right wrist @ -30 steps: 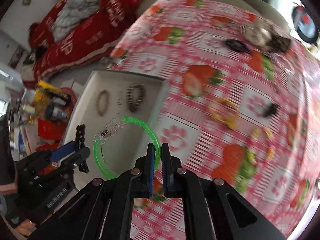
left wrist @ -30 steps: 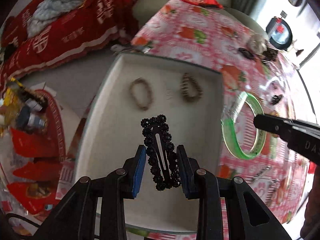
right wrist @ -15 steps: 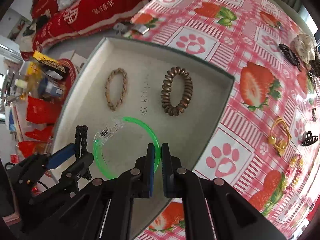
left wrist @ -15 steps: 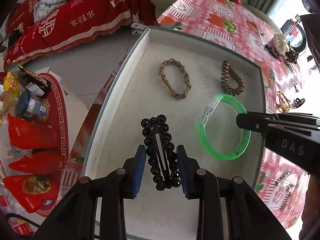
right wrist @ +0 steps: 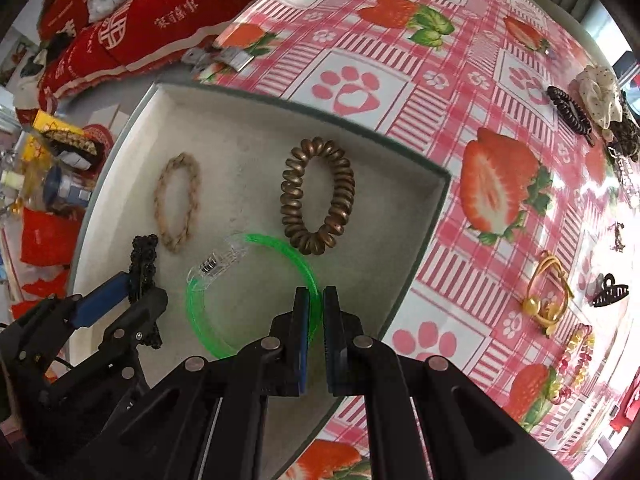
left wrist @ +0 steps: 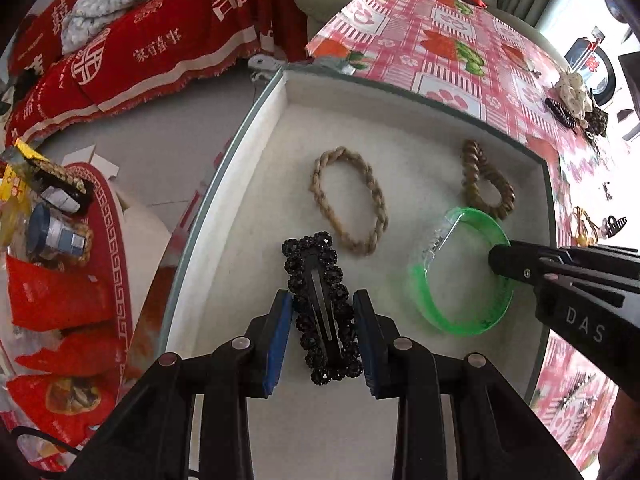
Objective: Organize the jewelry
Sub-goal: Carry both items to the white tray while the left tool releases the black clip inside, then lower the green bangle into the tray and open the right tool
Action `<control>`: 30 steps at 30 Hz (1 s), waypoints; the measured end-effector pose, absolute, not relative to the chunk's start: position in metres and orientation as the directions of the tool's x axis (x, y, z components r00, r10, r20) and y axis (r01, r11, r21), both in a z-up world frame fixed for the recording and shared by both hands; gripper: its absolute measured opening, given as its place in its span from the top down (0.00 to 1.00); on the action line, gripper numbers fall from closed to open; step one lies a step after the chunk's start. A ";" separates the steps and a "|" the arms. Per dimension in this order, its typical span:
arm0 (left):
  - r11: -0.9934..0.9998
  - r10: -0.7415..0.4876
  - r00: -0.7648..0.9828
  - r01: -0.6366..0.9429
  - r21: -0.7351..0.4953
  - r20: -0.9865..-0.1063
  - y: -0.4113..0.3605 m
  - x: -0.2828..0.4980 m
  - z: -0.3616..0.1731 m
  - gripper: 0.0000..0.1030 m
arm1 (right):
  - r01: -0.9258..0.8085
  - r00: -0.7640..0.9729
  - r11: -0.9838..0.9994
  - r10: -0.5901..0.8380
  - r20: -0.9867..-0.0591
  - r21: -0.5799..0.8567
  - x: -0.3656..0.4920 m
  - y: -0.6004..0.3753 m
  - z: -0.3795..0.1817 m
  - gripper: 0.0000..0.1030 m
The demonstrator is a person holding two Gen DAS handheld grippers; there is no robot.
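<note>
Both claws hang over the shallow white tray [left wrist: 256,128], each with one piece. The left claw [left wrist: 322,332] is clenched on the black beaded hair clip [left wrist: 320,312], which it grips across its width with the long end pointing ahead. The right claw [right wrist: 316,332] is pinched tight on the rim of the green bangle [right wrist: 256,292], so the ring hangs out sideways from the pads.

Two pieces already lie on the tray floor: a braided tan band [left wrist: 348,196] and a brown spiral hair tie [right wrist: 318,196]. I cannot tell if the carried pieces touch the tray floor yet; they look very close to it.

What could go wrong, in my opinion:

- The bangle is very near the spiral tie. In the left wrist view its far edge seems to overlap the tie. If it is let go here, it may land on the tie or push it out of line.
- The bangle is held only at one thin point of the rim. It can swing or roll when the pads release, perhaps towards the tray wall.
- The clip's tip is just beside the braided band. A release with a tilt could make it drop onto the band.
- The two claws work near each other, so one could bump the other's piece.

More jewelry waits on the strawberry-patterned desk [right wrist: 400,72], for example a yellow hair tie [right wrist: 546,296].
</note>
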State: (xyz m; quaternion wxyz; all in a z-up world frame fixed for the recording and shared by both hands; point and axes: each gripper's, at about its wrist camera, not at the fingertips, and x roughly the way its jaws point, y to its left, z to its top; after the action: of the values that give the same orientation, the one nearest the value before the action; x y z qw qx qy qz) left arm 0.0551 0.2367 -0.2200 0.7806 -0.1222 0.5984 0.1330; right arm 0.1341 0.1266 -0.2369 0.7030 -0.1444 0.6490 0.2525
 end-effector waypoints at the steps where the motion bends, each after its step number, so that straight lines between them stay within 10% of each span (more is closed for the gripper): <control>1: 0.936 0.064 0.250 -0.351 -0.029 -0.966 0.236 0.058 -0.220 0.63 | -0.538 0.033 0.834 0.170 -0.985 0.125 0.137 0.126 -0.237 0.93; 8: 0.942 0.083 0.256 -0.335 -0.008 -0.963 0.235 0.067 -0.220 0.62 | -0.542 0.049 0.832 0.172 -0.984 0.118 0.142 0.124 -0.235 0.93; 12: 0.937 0.120 0.263 -0.349 0.022 -0.957 0.235 0.065 -0.216 0.32 | -0.546 0.041 0.828 0.176 -0.984 0.125 0.145 0.129 -0.235 0.93; 20: 0.942 0.128 0.274 -0.335 0.030 -0.953 0.232 0.065 -0.207 0.32 | -0.545 0.057 0.824 0.217 -0.975 0.152 0.136 0.123 -0.221 0.66; 30: 0.942 0.143 0.267 -0.332 0.048 -0.953 0.227 0.061 -0.196 0.32 | -0.518 0.097 0.828 0.304 -0.948 0.213 0.137 0.113 -0.183 0.56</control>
State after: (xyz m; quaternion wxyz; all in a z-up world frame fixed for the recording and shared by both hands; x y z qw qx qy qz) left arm 0.0607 0.2268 -0.1956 0.7920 -0.0805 0.5864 0.1499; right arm 0.1374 0.1135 -0.1833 0.7353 -0.0876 0.6111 0.2797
